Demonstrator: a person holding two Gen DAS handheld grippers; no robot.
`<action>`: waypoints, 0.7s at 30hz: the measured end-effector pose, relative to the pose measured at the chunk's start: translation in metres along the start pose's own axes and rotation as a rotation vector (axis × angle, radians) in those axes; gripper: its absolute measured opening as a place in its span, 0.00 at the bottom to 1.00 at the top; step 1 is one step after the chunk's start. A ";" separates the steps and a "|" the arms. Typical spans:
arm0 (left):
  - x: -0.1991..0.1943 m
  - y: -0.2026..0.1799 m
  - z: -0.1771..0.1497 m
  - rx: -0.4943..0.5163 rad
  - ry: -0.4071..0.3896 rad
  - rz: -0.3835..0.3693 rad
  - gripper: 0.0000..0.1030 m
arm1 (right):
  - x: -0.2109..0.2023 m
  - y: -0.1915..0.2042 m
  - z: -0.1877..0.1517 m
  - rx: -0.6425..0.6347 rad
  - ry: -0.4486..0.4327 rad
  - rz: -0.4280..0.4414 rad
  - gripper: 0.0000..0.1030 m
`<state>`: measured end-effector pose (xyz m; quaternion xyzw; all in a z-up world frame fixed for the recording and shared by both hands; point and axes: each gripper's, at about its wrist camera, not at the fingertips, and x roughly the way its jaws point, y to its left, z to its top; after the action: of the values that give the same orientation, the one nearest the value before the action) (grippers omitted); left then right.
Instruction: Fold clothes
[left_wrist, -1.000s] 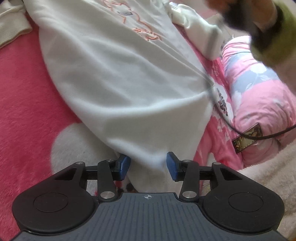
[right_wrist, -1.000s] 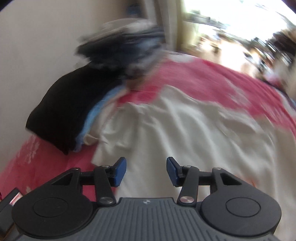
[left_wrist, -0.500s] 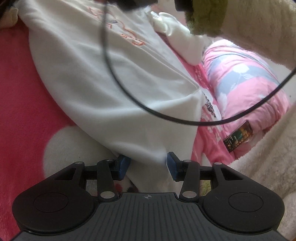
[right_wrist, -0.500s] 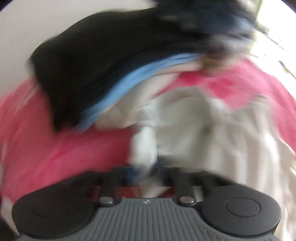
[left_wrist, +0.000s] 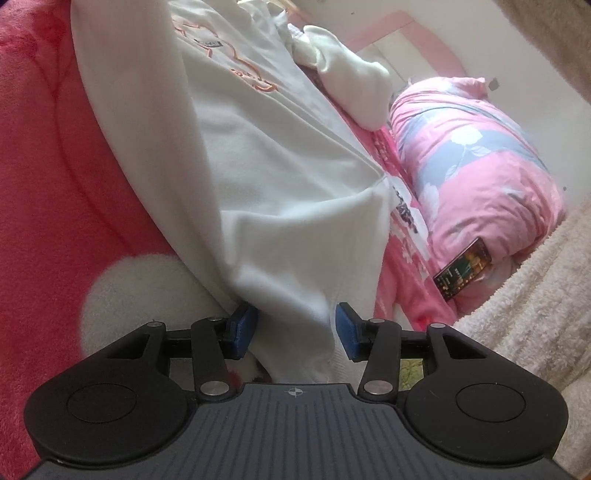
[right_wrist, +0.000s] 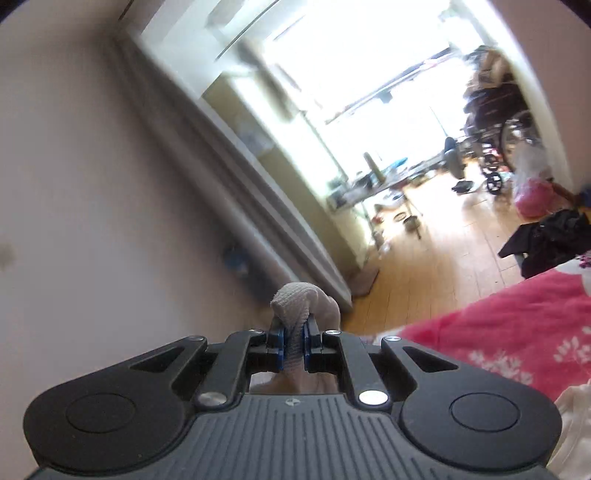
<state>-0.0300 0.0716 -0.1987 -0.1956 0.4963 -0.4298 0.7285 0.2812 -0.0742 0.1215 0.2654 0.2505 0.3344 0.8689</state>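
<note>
A white sweatshirt (left_wrist: 266, 155) with an orange print lies spread on a pink-red blanket (left_wrist: 44, 155). My left gripper (left_wrist: 293, 326) is open, its blue pads on either side of the sweatshirt's hem, which bunches between them. One sleeve (left_wrist: 354, 88) lies at the far side. My right gripper (right_wrist: 293, 343) is shut on a ribbed white cuff (right_wrist: 301, 301) of the sweatshirt and holds it raised, pointing toward the wall and window.
A rolled pink floral quilt (left_wrist: 476, 173) and a phone (left_wrist: 463, 273) lie right of the sweatshirt. A fluffy cream sleeve (left_wrist: 535, 295) is at the right. The right wrist view shows the blanket (right_wrist: 517, 332), wooden floor (right_wrist: 436, 258), dark clothes (right_wrist: 550, 240) and a wall.
My right gripper has closed on the sweatshirt's cuff and lifted it, swinging up toward the wall. The right arm and its cable have left the left wrist view. The left gripper stays open at the hem.
</note>
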 end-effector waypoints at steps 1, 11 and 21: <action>0.000 0.000 0.000 0.002 -0.001 0.000 0.45 | -0.004 -0.003 0.003 0.017 -0.011 -0.002 0.10; -0.001 -0.004 -0.002 0.029 -0.011 0.014 0.45 | 0.006 0.024 -0.003 0.005 0.079 0.176 0.10; 0.000 -0.006 -0.004 0.034 -0.021 0.021 0.45 | 0.073 0.068 -0.057 0.166 0.274 0.239 0.11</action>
<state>-0.0360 0.0684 -0.1959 -0.1826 0.4834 -0.4282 0.7413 0.2629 0.0380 0.1034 0.3161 0.3595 0.4465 0.7559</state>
